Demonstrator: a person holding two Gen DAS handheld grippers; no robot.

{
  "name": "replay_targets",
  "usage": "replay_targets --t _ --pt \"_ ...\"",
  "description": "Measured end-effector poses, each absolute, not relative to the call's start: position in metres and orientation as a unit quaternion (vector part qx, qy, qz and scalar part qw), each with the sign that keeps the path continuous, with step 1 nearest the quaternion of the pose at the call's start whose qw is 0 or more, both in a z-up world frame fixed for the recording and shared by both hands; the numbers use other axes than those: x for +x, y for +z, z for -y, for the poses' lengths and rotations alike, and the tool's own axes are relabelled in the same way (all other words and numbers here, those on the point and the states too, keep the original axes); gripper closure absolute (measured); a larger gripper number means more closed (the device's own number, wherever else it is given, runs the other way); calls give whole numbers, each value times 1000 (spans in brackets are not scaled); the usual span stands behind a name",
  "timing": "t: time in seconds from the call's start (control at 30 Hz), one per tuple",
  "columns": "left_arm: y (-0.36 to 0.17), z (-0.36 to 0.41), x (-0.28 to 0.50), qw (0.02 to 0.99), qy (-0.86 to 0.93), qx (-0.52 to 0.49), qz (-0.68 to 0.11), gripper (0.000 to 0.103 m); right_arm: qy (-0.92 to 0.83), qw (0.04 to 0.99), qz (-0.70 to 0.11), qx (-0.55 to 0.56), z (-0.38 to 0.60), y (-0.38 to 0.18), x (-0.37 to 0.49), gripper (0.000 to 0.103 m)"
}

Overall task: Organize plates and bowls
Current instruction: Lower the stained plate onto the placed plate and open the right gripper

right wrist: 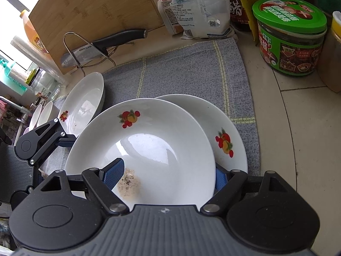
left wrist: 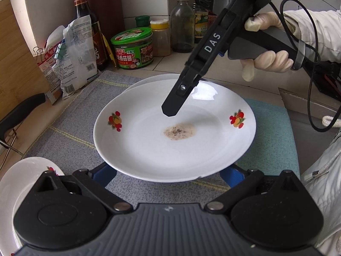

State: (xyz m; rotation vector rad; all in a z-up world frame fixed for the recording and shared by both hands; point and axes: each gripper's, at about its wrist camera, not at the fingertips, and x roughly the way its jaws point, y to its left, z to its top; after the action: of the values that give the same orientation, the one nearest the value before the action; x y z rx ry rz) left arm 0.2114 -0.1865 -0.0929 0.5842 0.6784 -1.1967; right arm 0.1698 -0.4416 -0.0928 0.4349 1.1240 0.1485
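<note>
Plates: three in view. The soiled plate (right wrist: 149, 149) overlaps a second plate (right wrist: 226, 132) on the grey mat (right wrist: 181, 70); a third plate (right wrist: 85, 100) lies alongside. Right gripper (right wrist: 168, 176) pinches the soiled plate's rim. Left gripper (left wrist: 168, 173) stands spread beneath its near edge. Tiled counter (right wrist: 298, 128), one green jar (right wrist: 292, 36).

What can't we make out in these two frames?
- Left claw fingertips: left wrist view, under the stained plate; grip unclear.
- Right claw: right wrist view, one pad behind that plate's rim; contact unclear.
- Lower plate: both views, mostly covered by the stained plate.
- Bowls: right wrist view, tiny, left edge.
</note>
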Motion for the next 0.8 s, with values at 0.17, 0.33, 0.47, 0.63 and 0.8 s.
replay_targets --t 0.17,0.33,0.47,0.63,0.8 --pt "-94 190 212 731 -545 274 -306 2 67 823 -525 205 444 -94 169 14" --pt "-95 192 212 730 -545 278 -305 2 62 823 -523 213 445 -94 168 13" --pt "-95 193 211 730 -543 282 -304 2 61 823 -524 213 444 -93 168 13" --pt "-94 192 210 731 -542 286 -301 2 62 820 -525 218 446 -93 168 13" --pt "-91 190 208 731 -541 291 -297 2 62 819 -525 221 446 -93 166 13"
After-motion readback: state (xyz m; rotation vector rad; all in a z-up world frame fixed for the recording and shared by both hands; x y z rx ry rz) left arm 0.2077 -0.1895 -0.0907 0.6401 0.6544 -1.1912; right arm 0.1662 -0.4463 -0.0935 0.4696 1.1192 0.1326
